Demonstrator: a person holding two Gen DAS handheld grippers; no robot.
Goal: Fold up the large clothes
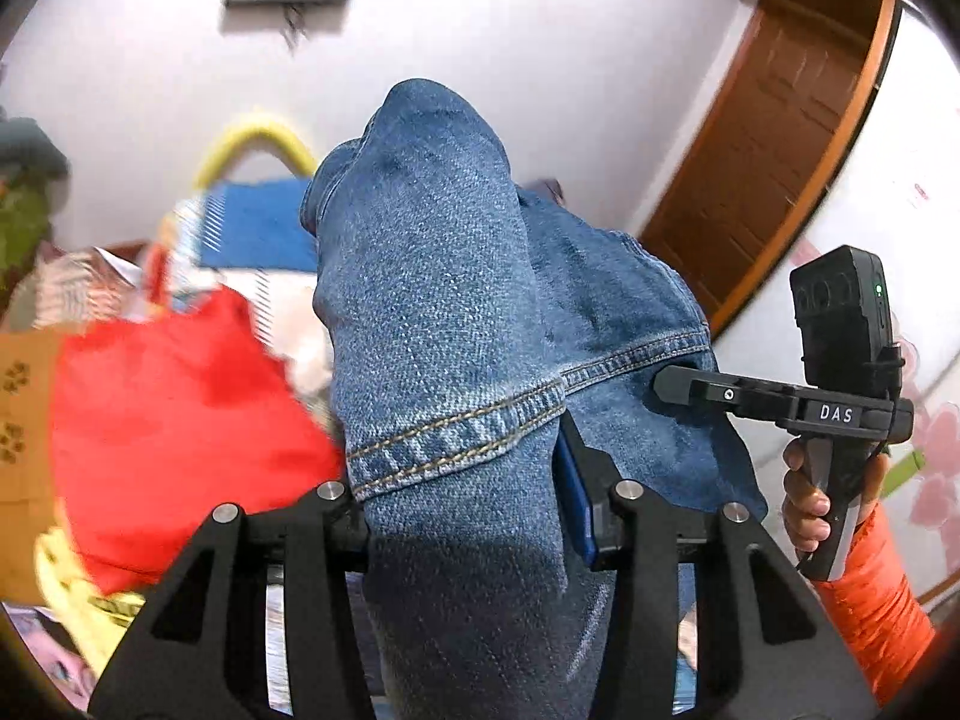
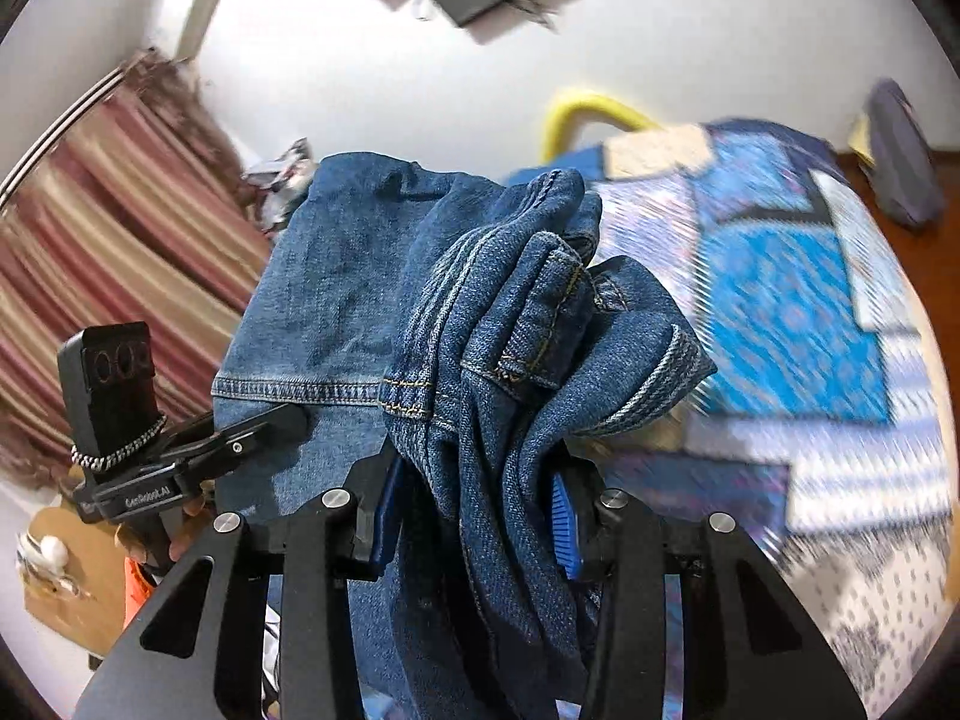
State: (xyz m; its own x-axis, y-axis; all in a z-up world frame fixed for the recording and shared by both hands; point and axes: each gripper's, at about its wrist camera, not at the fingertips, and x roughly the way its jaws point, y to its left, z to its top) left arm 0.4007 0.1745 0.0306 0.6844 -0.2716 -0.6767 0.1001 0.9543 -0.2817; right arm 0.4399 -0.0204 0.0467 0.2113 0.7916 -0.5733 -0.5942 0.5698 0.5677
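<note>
Your left gripper point(image 1: 474, 516): jaws clenched on the jeans point(image 1: 432, 300), a thick hemmed fold of denim packed between the black fingers; a blue pad point(image 1: 573, 498) edge shows on the right side.
Your right gripper point(image 2: 474, 516): jaws clamped on a bunched wad of the same jeans, ridged blue pads point(image 2: 564, 531) pressing both sides.
Jeans location: held up in the air between your two grippers, draping down over both; the bed point(image 2: 798, 300) lies below and behind.
Denim texture: mid-blue, coarse twill weave, faded patches, tan double stitching along the hems, belt loop point(image 2: 528, 354) and seam ridges in the right wrist view.
Bed: blue patterned quilt, motion-blurred.
Red cloth point(image 1: 180, 408): smooth, bright, in a heap left of the jeans in the left wrist view.
Yellow tube point(image 1: 258, 144): curved arch by the white wall.
Door point(image 1: 774, 138): brown wood, panelled.
Curtain point(image 2: 114, 228): striped maroon and cream, pleated.
Your sleeve point(image 1: 870, 600): orange, crinkly.
</note>
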